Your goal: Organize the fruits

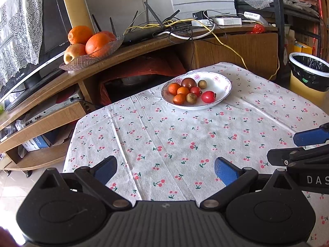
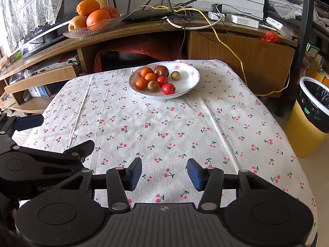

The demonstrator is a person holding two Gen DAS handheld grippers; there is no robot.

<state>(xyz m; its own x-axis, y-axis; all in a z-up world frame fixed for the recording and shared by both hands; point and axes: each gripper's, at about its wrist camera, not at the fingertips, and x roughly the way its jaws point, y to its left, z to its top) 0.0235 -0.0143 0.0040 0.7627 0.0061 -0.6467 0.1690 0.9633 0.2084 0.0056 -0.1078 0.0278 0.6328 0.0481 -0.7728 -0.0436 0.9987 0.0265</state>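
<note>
A white flowered plate [image 1: 223, 86] [image 2: 189, 80] stands at the far side of a table with a cherry-print cloth [image 1: 185, 135] [image 2: 164, 127]. It holds several small fruits: small oranges [image 1: 180, 98] [image 2: 141, 83], red tomato-like fruits [image 1: 208, 96] [image 2: 168, 88], a dark round fruit [image 1: 188, 82] [image 2: 161, 71] and brownish ones [image 1: 191, 98] [image 2: 175, 75]. My left gripper [image 1: 165, 169] is open and empty over the near cloth. My right gripper [image 2: 164, 174] is open and empty, beside the left one and well short of the plate.
A glass dish of large oranges and an apple [image 1: 90, 41] [image 2: 94, 18] sits on the wooden TV stand [image 1: 144, 45] behind the table, with a router and tangled cables [image 2: 174, 14]. A yellow bin with a black liner [image 1: 308, 76] [image 2: 312, 115] stands to the right.
</note>
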